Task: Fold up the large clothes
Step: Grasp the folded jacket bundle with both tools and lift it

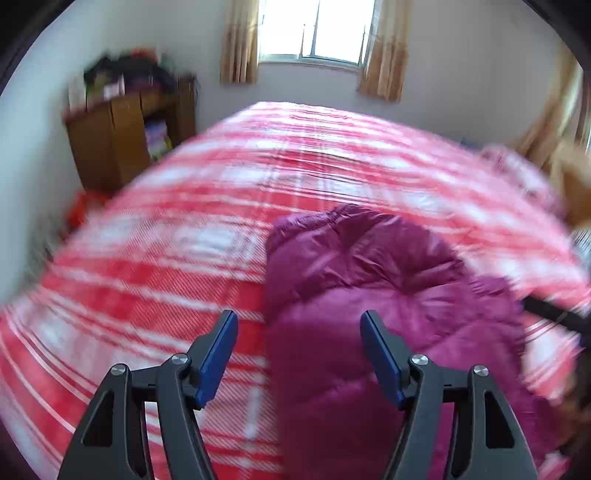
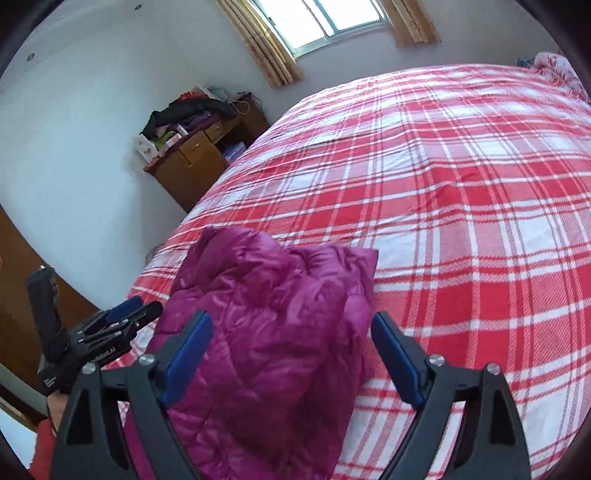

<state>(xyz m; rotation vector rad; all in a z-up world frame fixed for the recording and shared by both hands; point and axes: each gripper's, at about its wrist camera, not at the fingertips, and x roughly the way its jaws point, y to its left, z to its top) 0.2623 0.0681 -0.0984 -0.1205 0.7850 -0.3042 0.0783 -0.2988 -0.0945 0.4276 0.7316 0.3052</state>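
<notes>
A magenta padded jacket (image 1: 354, 295) lies folded in a thick bundle on the near part of the bed; it also shows in the right wrist view (image 2: 266, 325). My left gripper (image 1: 299, 321) is open and empty above the jacket's left edge. It also shows at the lower left of the right wrist view (image 2: 136, 308), beside the jacket. My right gripper (image 2: 291, 325) is open and empty, its fingers on either side of the jacket's near part and above it. The left wrist view is blurred by motion.
The bed carries a red and white plaid cover (image 2: 443, 184). A wooden desk (image 2: 199, 151) piled with clothes stands at the back left by the wall. A curtained window (image 1: 314, 29) is behind the bed. A pink pillow (image 2: 557, 70) lies at the far right.
</notes>
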